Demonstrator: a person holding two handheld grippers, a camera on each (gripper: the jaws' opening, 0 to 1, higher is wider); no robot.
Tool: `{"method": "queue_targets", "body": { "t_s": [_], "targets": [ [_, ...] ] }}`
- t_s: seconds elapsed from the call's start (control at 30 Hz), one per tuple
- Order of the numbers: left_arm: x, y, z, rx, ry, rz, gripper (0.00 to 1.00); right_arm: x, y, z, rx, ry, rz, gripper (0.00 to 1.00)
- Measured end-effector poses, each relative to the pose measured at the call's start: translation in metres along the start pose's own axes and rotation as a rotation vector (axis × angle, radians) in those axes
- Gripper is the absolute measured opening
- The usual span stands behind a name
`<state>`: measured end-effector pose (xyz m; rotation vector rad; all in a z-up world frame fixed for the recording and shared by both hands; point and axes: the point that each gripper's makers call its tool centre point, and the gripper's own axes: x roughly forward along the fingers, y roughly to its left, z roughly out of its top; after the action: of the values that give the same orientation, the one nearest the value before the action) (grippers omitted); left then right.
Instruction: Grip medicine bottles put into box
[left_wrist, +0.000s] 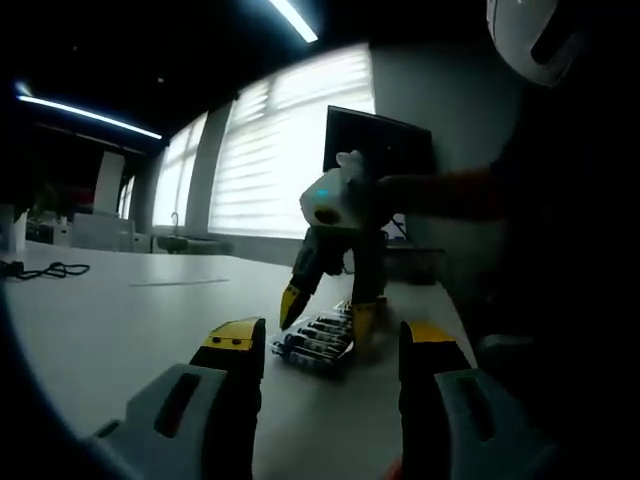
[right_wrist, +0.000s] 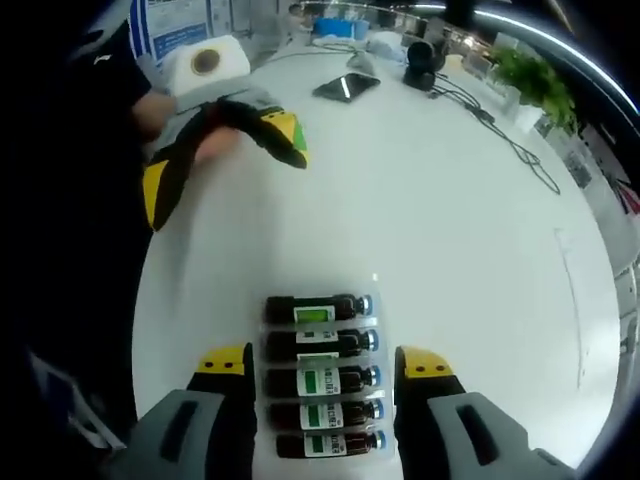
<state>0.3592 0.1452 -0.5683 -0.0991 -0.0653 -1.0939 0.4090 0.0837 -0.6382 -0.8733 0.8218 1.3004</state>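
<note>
Several brown medicine bottles (right_wrist: 318, 380) with green labels and blue caps lie side by side in a clear tray on the white table (right_wrist: 440, 230). My right gripper (right_wrist: 325, 362) hangs open over them, one yellow-tipped jaw on each side of the row and neither touching it. In the left gripper view the same tray of bottles (left_wrist: 315, 343) lies ahead, with the right gripper (left_wrist: 328, 312) standing over it, fingers spread. My left gripper (left_wrist: 330, 335) is open and empty, low over the table short of the tray. It also appears as the left gripper (right_wrist: 222, 165), held by a hand.
A phone (right_wrist: 345, 87), a black camera (right_wrist: 420, 58), cables (right_wrist: 510, 135) and a plant (right_wrist: 535, 78) sit toward the table's far side. A white block with a round hole (right_wrist: 205, 62) lies near the person. A dark monitor (left_wrist: 380, 145) stands behind the tray, a black cable (left_wrist: 50, 269) lies far left.
</note>
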Motion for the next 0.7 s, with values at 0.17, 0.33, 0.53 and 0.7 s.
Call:
{"method": "queue_targets", "body": {
  "t_s": [0.17, 0.33, 0.53, 0.7],
  "targets": [
    [0.0, 0.0, 0.0, 0.003, 0.0, 0.002, 0.46, 0.004, -0.011, 0.008, 0.028, -0.014, -0.02, 0.51],
    [-0.001, 0.001, 0.0, 0.001, 0.001, 0.006, 0.46, -0.003, -0.009, 0.015, -0.024, -0.038, -0.002, 0.52],
    [0.0, 0.002, -0.001, -0.003, 0.004, 0.009, 0.46, -0.06, -0.014, -0.005, -0.015, -0.09, -0.046, 0.61],
    [0.0, 0.004, -0.001, -0.008, 0.005, 0.017, 0.46, -0.096, -0.016, -0.092, -0.022, 0.051, -0.087, 0.65]
  ]
}}
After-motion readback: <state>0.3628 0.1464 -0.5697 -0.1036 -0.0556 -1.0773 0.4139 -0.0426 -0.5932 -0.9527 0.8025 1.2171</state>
